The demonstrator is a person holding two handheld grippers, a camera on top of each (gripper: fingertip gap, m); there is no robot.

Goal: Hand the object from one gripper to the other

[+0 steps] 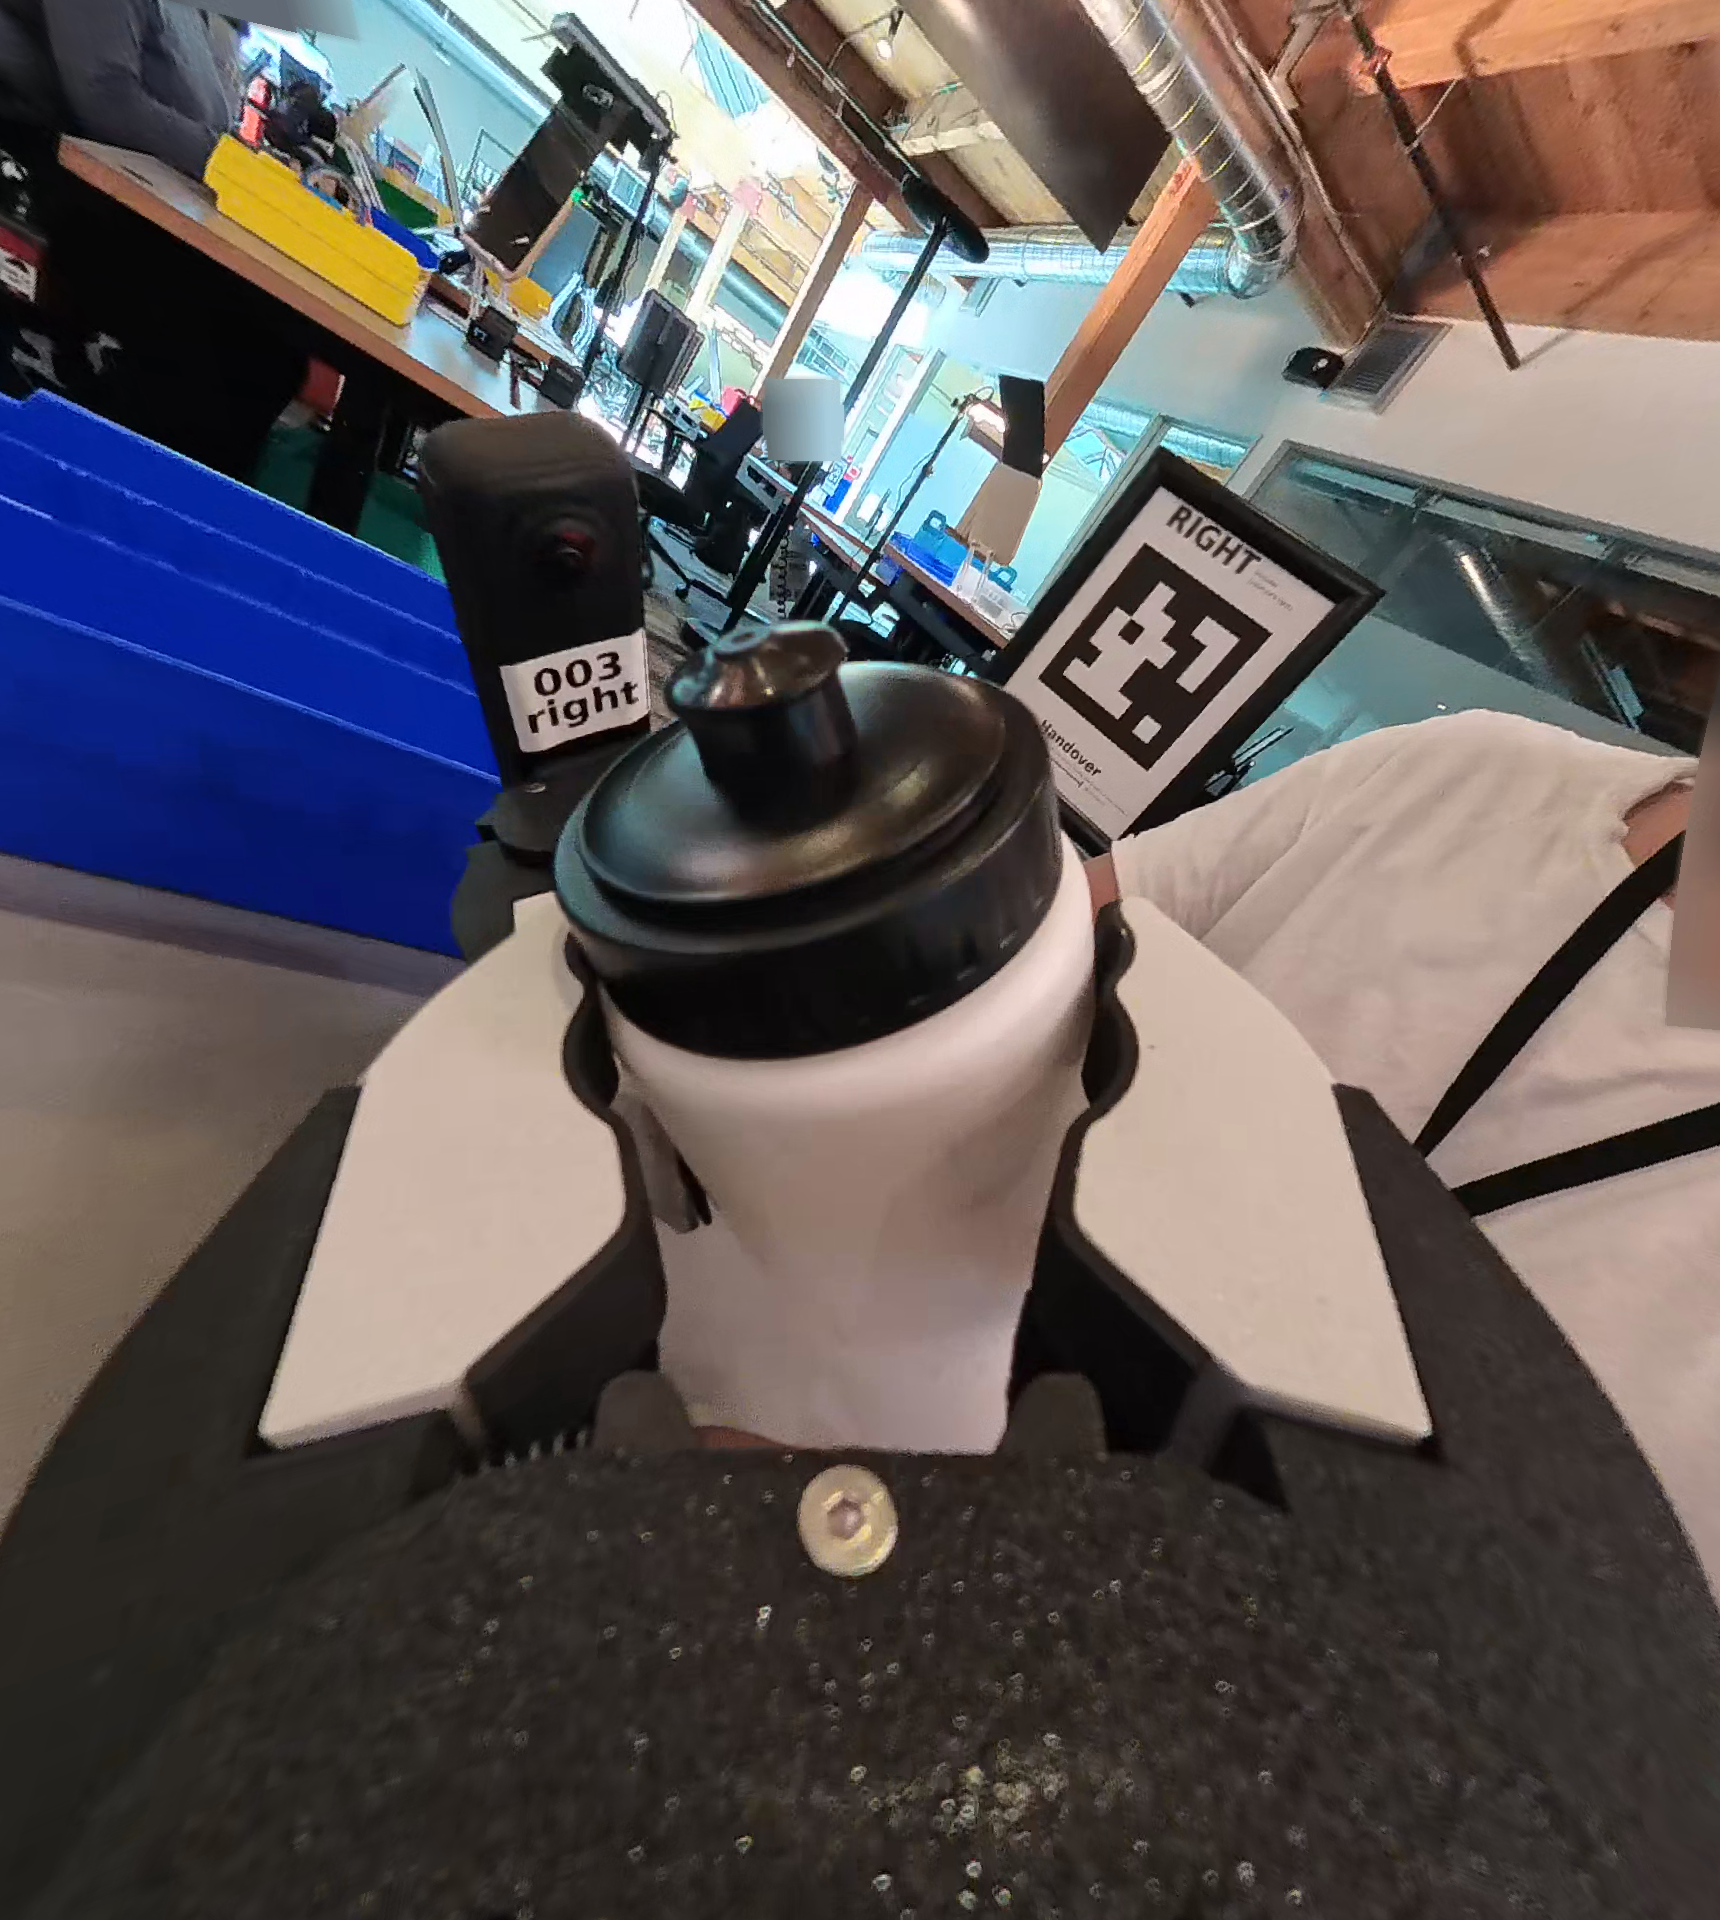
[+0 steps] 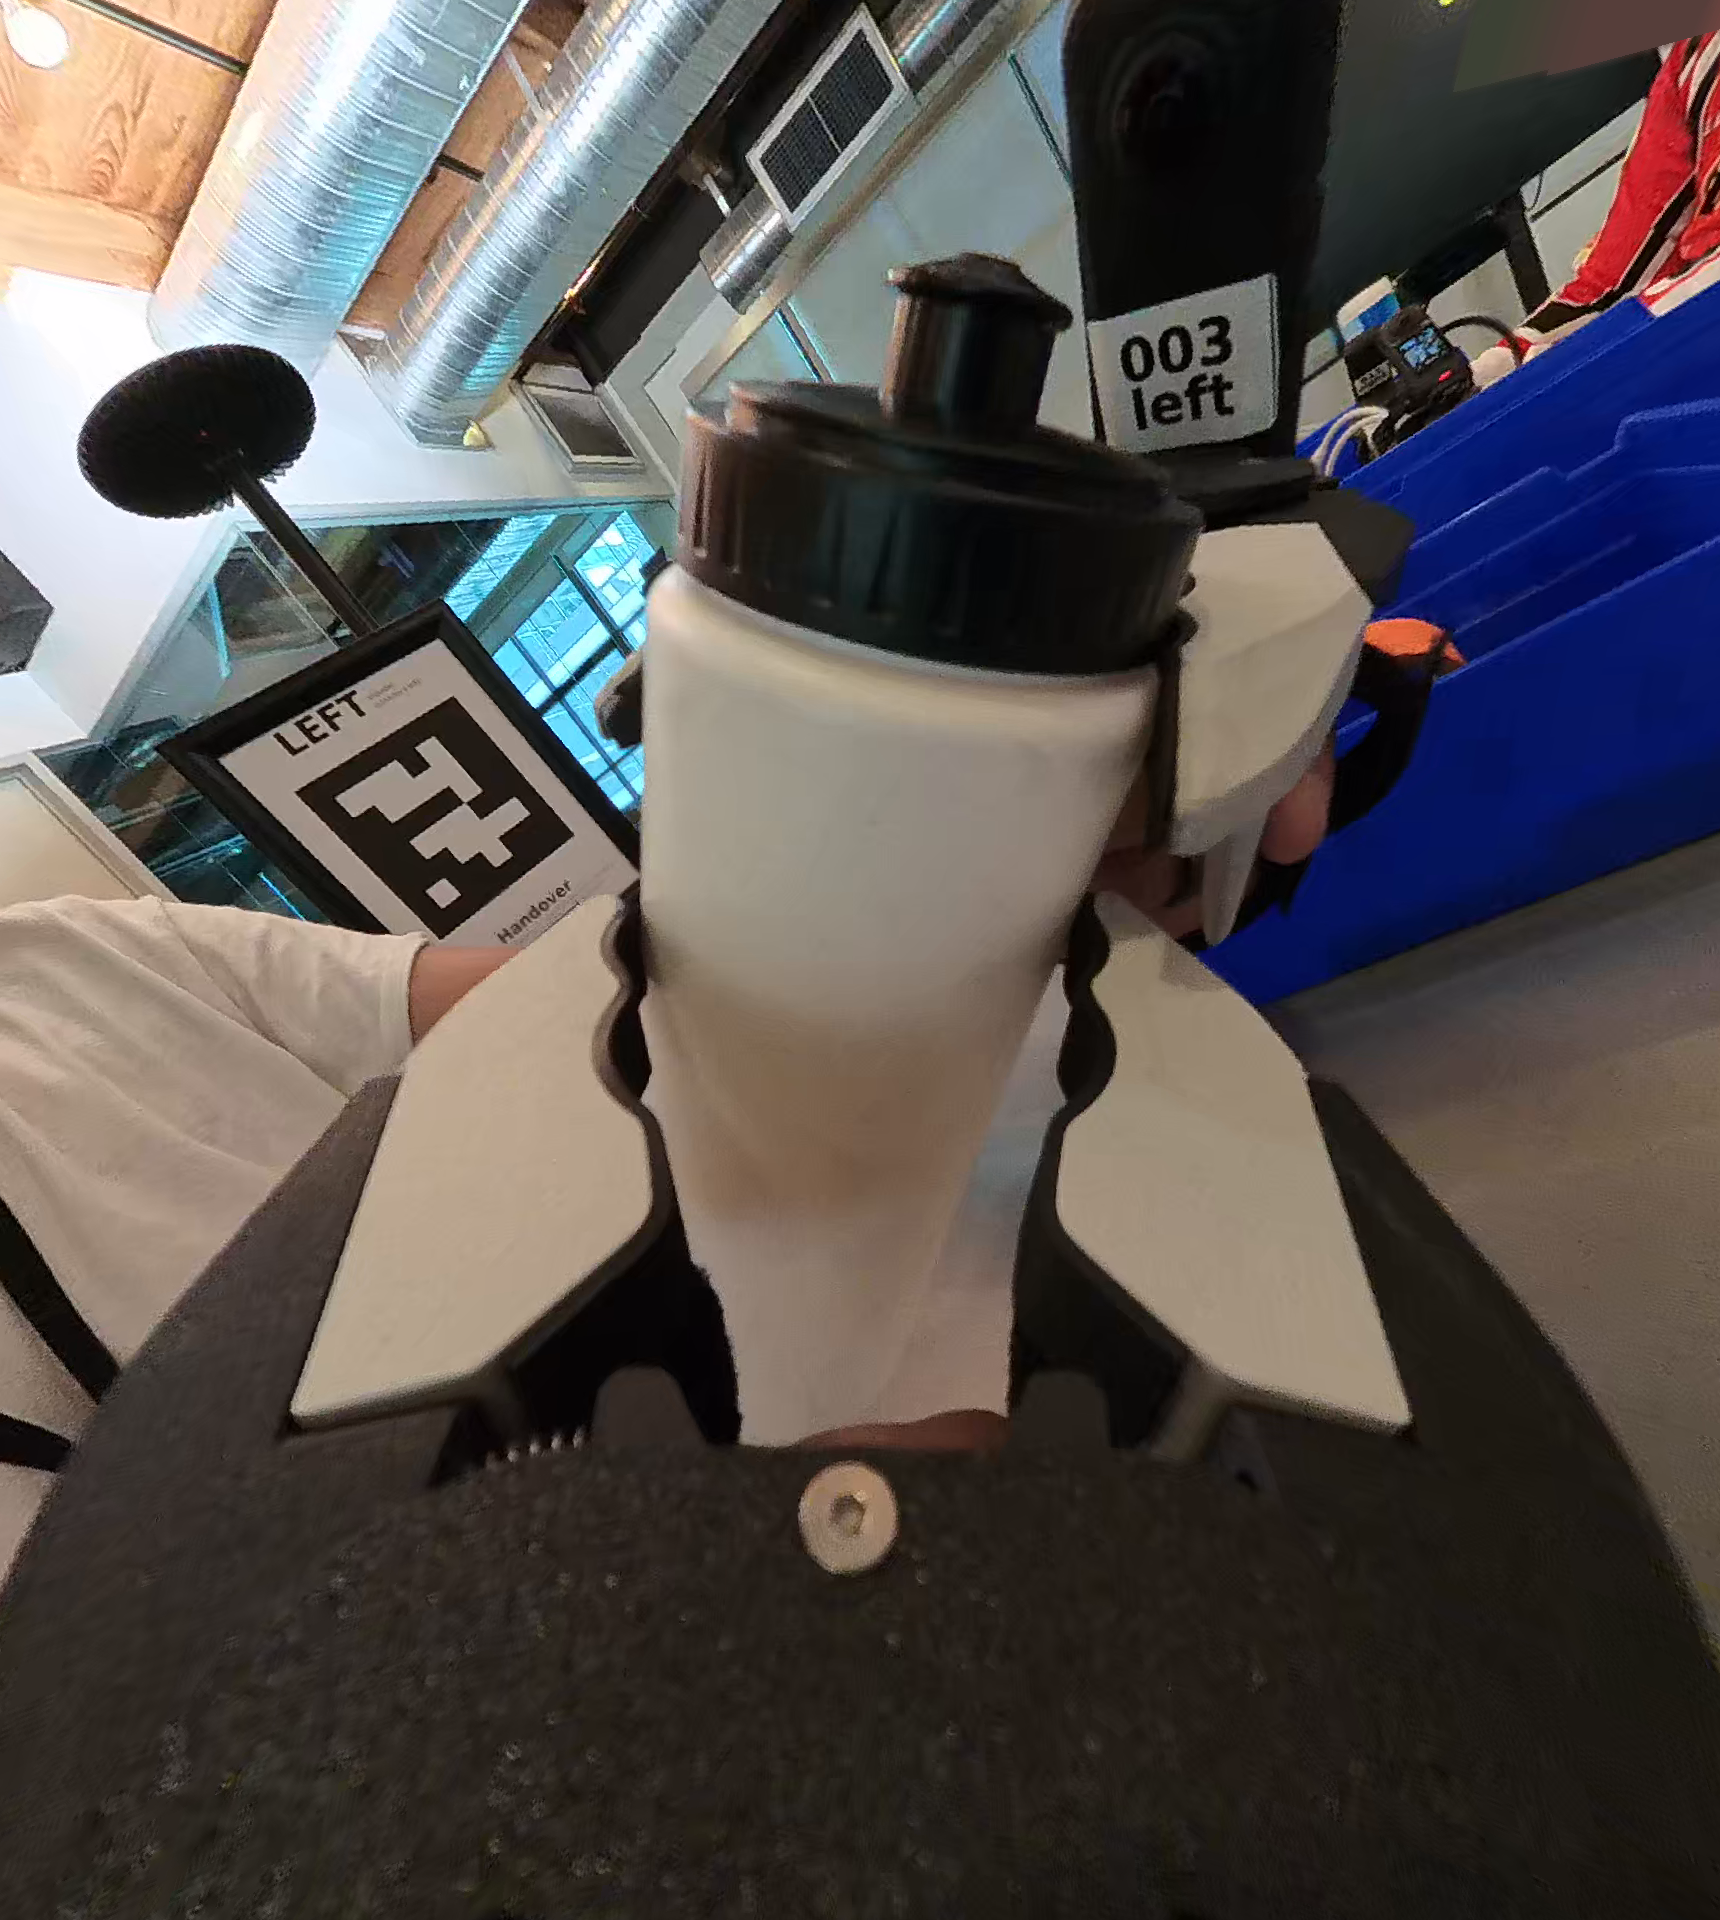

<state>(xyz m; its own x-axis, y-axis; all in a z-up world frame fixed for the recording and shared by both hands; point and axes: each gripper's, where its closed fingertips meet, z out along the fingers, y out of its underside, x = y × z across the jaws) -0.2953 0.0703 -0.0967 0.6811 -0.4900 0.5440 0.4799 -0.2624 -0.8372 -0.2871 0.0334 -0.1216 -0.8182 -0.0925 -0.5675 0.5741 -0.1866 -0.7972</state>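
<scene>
Bottle [image 1: 835, 1122], one white plastic squeeze type with a ribbed black screw cap [image 1: 804, 862] and a pull-up spout, sits upright between two hand-held grippers at once, lifted clear of the pale grey tabletop [image 1: 56, 1143]. From the left wrist view, the left gripper [image 1: 845, 1039] has its two white-faced fingers, edged with wavy black pads, closed against the bottle's shoulder just under the cap, with both pads touching the plastic. From the right wrist view, the right gripper [image 2: 851, 997] meets the smooth body lower down: the pad on the picture's left side presses the wall, while the opposite pad lies close beside it, and contact there cannot be told for certain. Each gripper has a speckled dark grey body with one silver hex screw at its centre and carries one black camera with a white sticker. Stacked blue plastic bins [image 1: 160, 644] line the far edge of the table. Two framed cards with black-and-white square markers stand behind, one per view [image 1: 1178, 644] [image 2: 420, 810]. A person in a white shirt [image 1: 1458, 1039] crossed by black straps holds both tools.
</scene>
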